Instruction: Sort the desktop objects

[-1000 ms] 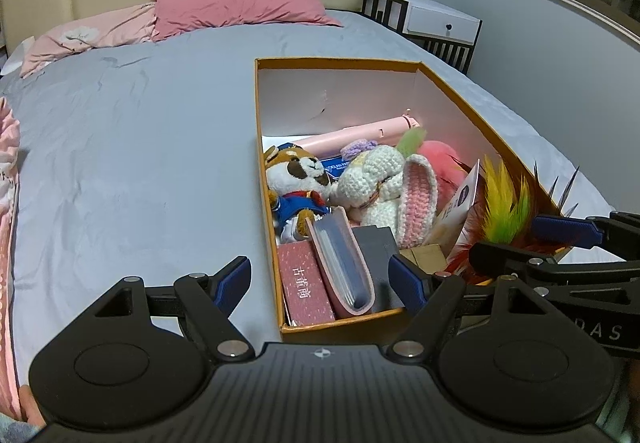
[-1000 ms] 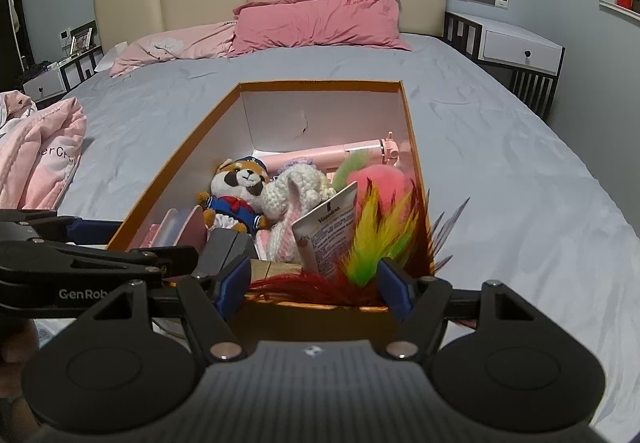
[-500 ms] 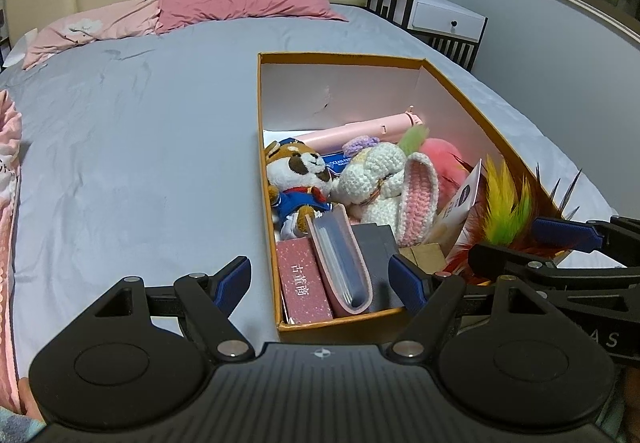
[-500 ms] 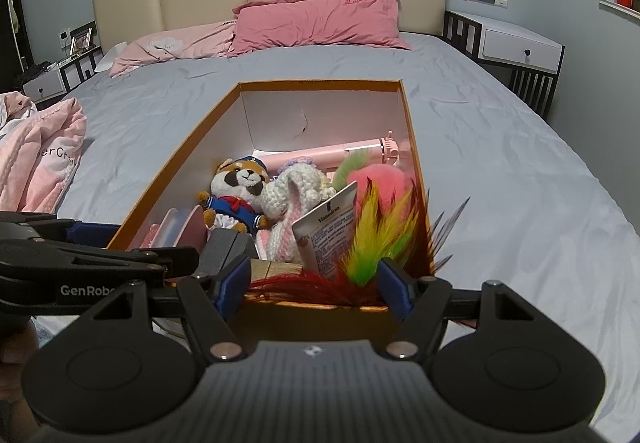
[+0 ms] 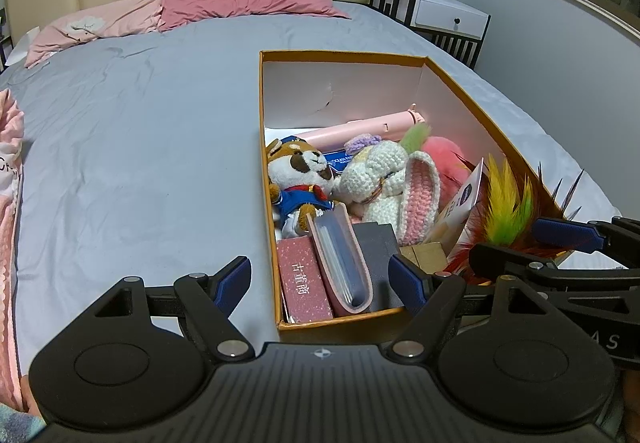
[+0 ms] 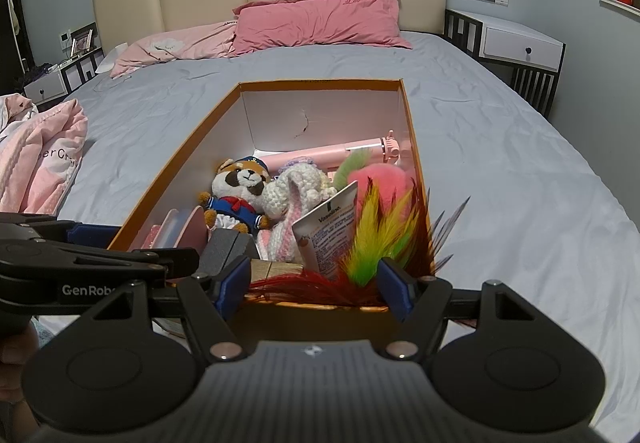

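Note:
An orange cardboard box (image 5: 344, 56) (image 6: 320, 83) lies on the grey bed, packed with things. Inside are a plush raccoon in a sailor suit (image 5: 300, 179) (image 6: 238, 189), a crocheted bunny (image 5: 390, 179) (image 6: 296, 195), a pink fluffy ball (image 6: 376, 179), a pink tube (image 5: 360, 131), a red booklet (image 5: 304, 285), a pink card wallet (image 5: 342, 263), a Vaseline packet (image 6: 330, 223) and a coloured feather toy (image 5: 508, 203) (image 6: 380, 239). My left gripper (image 5: 320, 279) is open at the box's near end. My right gripper (image 6: 314, 283) is open just before the feathers.
Pink pillows (image 6: 316, 23) lean against the cream headboard. A white nightstand (image 6: 520, 43) stands at the right of the bed, another (image 6: 44, 87) at the left. A pink quilt (image 6: 44, 159) is bunched on the left bed edge. Bare grey sheet (image 5: 140, 147) spreads left of the box.
The left wrist view has shifted slightly, showing more of the headboard and box. The right gripper and the things in the box have stayed put.

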Demonstrator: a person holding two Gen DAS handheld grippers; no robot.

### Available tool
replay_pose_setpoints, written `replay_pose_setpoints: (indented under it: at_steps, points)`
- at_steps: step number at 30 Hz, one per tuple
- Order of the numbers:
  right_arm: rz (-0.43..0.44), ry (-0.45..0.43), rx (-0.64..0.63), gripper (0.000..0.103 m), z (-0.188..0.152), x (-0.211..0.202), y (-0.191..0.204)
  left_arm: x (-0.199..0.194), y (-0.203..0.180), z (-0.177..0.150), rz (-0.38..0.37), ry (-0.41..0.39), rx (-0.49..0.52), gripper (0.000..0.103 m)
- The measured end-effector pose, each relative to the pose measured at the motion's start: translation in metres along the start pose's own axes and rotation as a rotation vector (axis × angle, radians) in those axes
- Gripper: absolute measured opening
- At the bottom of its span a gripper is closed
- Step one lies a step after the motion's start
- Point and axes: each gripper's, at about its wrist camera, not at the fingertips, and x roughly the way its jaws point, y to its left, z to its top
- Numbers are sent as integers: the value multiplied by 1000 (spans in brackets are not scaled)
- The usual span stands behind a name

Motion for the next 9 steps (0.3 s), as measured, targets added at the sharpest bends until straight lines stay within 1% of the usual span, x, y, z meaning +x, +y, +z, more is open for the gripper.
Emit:
replay_pose_setpoints:
  at_steps: [9]
  points:
    - [2, 1, 1, 71, 0, 0, 0, 0, 0, 0, -2, 0, -3, 89]
